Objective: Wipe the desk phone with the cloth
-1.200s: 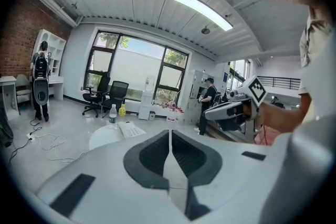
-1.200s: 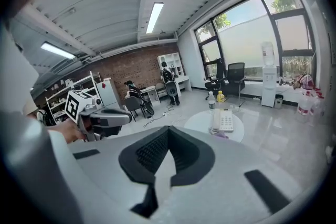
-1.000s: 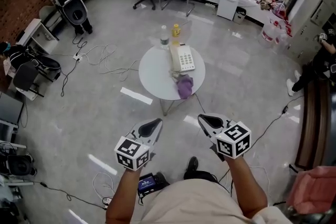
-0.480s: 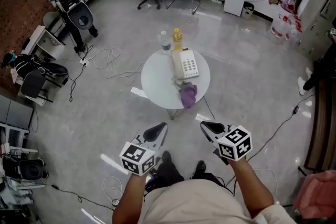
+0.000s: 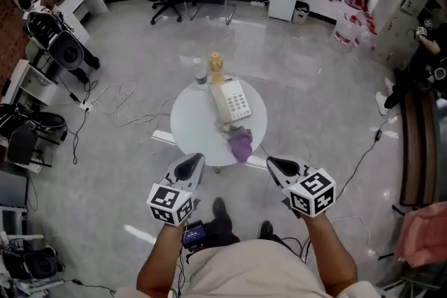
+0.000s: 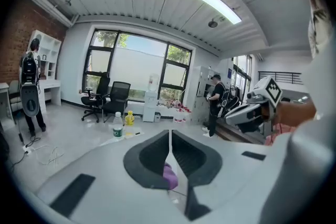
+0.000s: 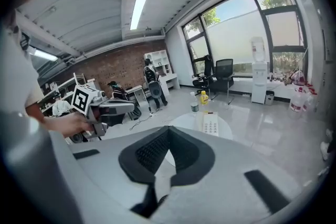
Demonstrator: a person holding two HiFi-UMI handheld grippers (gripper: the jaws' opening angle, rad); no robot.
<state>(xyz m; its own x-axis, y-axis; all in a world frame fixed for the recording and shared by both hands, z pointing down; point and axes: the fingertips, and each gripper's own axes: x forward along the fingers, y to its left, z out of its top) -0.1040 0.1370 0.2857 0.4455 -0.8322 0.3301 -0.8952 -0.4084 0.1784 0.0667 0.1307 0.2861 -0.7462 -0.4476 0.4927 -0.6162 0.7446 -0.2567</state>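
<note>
Your L tool (image 5: 188, 167) & R tool (image 5: 281, 166) are both shut, empty, at the bench's (image 5: 183, 125) near side; phone (image 5: 231, 100) sits mid-bench ahead; cloth (image 5: 241, 144) lies at the near edge, betw. both tools, untouched.

Brightly lit by daylight through tall windows (image 6: 131, 68) and by ceiling light strips (image 6: 210, 1). Glares in streaks off the glossy floor (image 5: 314, 94). Bends and darkens toward the edges in both gripper views.
</note>
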